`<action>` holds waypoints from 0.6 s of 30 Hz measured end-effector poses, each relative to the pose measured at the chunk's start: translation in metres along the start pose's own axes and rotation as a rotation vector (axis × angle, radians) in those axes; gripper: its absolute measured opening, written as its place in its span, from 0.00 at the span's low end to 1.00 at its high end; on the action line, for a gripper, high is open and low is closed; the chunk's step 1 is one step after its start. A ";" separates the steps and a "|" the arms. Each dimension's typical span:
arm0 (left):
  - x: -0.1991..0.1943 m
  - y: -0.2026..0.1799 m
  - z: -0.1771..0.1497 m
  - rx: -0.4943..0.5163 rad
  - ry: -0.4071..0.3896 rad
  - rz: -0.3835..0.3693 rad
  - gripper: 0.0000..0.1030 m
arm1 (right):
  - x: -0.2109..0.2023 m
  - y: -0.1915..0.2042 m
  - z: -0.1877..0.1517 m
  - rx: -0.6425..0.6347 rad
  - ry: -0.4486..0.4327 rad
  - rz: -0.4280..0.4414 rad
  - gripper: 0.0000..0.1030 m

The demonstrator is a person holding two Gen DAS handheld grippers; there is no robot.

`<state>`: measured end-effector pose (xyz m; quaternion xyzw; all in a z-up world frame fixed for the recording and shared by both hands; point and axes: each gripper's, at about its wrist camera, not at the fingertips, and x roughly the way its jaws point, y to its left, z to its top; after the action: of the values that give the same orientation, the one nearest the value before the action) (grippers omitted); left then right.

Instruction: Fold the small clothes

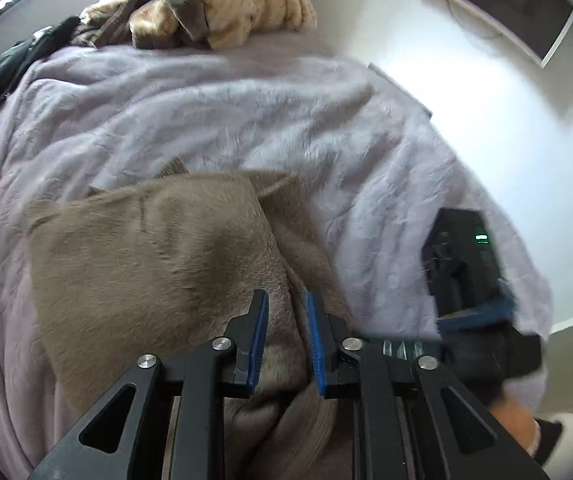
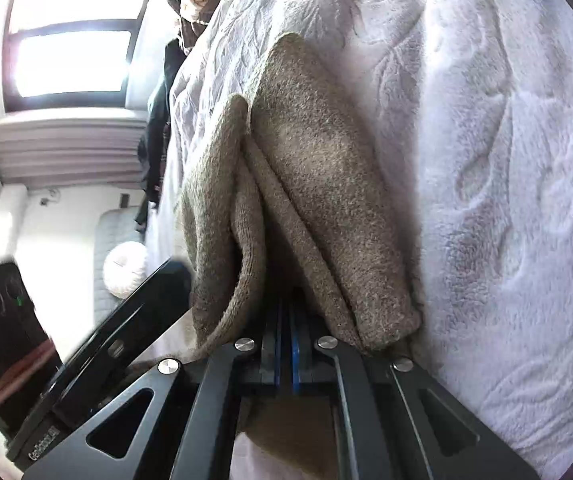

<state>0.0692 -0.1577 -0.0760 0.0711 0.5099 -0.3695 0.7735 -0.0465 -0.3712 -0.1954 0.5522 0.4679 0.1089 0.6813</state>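
Left gripper (image 1: 286, 300): jaws parted, nothing pinched, hovering over taupe knit garment (image 1: 158, 248) lying on lilac bed blanket (image 1: 214, 112). Right gripper (image 2: 285, 320): jaws clenched on garment's near edge, folded layers fanning ahead of jaws. Risks: layers slipping out of the pinch mid-fold, plush blanket snagging underneath, uneven fold with only one corner held. Right jaw tips buried under cloth; garment type unclear; left view motion-blurred.
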 end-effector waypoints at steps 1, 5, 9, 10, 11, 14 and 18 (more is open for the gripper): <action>-0.013 0.004 -0.002 -0.020 -0.033 0.004 0.69 | -0.003 -0.004 0.001 0.029 -0.011 0.037 0.07; -0.061 0.026 -0.012 -0.075 -0.194 0.053 0.83 | -0.016 -0.029 0.003 0.184 -0.041 0.217 0.17; -0.063 0.060 -0.024 -0.123 -0.181 0.210 0.83 | -0.014 -0.036 0.002 0.225 -0.023 0.291 0.39; -0.059 0.073 -0.028 -0.154 -0.151 0.235 0.83 | -0.014 -0.035 0.003 0.222 -0.019 0.302 0.40; -0.053 0.090 -0.034 -0.203 -0.119 0.275 0.83 | -0.015 -0.034 0.004 0.224 -0.018 0.317 0.41; -0.046 0.122 -0.049 -0.290 -0.089 0.345 0.83 | -0.026 -0.038 0.003 0.258 -0.033 0.399 0.55; -0.035 0.152 -0.067 -0.367 -0.047 0.372 0.83 | -0.012 -0.012 0.012 0.204 0.009 0.325 0.61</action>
<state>0.1100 0.0012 -0.1190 0.0136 0.5285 -0.1240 0.8397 -0.0487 -0.3915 -0.2000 0.6862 0.3843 0.1719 0.5932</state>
